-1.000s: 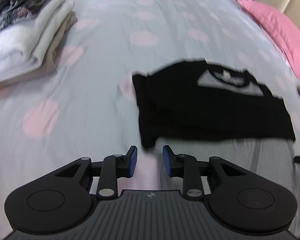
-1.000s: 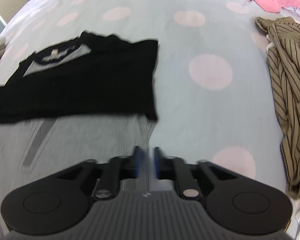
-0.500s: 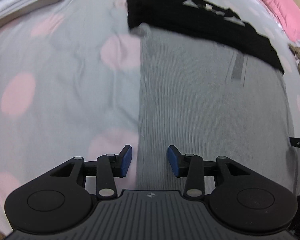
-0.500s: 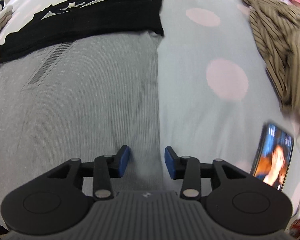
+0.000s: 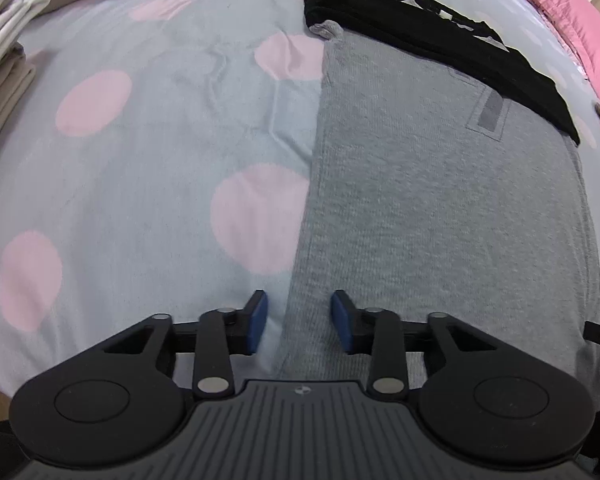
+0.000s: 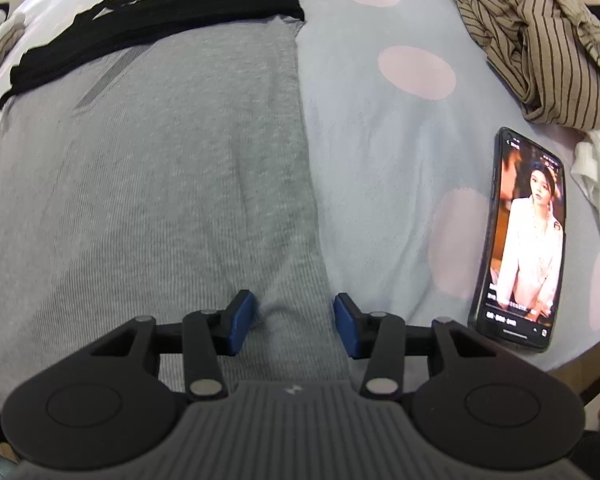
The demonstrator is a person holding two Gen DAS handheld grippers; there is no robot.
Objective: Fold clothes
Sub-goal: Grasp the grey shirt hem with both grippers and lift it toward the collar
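No readable text anywhere. Phone (image 6: 520, 240) on bed: screen shows a video with small caption lines at bottom, too small to make out. Black garment (image 5: 432, 36): white print, partly folded under, illegible. Small round emblem on each gripper body, no lettering.

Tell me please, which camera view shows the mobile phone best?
The right wrist view. There the phone lies whole on the dotted bed sheet, screen up and lit, to the right of the grey garment and near the striped shirt. The left wrist view does not show the phone at all.
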